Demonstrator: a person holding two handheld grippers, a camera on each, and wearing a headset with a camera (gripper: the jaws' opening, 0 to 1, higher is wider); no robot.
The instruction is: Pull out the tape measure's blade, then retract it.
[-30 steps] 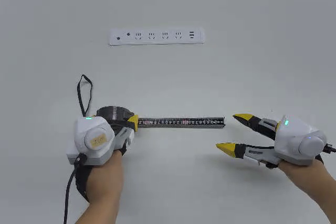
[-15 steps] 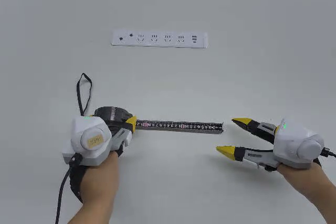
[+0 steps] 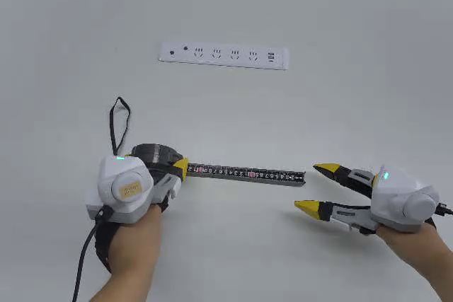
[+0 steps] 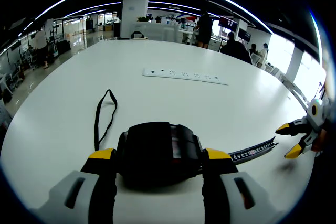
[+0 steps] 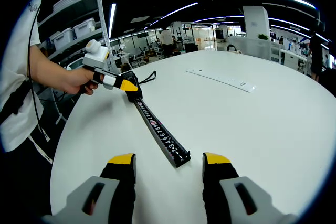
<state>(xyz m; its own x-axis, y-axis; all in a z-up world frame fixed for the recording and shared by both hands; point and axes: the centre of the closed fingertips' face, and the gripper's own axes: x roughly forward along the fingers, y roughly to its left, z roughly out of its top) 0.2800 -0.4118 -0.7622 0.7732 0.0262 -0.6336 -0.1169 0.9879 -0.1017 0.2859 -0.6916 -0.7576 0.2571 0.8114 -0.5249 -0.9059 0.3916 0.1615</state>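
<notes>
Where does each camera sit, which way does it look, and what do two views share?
Head view: on the person's head, looking down at the table; both hands show, holding the left gripper and right gripper.
Left gripper view: on the left gripper, looking along its jaws, shut on the tape measure, toward the power strip.
Right gripper view: on the right gripper, looking between its open jaws along the blade; the person's arm shows.
Shared: both gripper views show the blade.

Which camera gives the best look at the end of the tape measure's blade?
The right gripper view: the blade's end lies close and large, its numbers readable. The head view shows it small, side-on; the left gripper view shows it far off and thin.
</notes>
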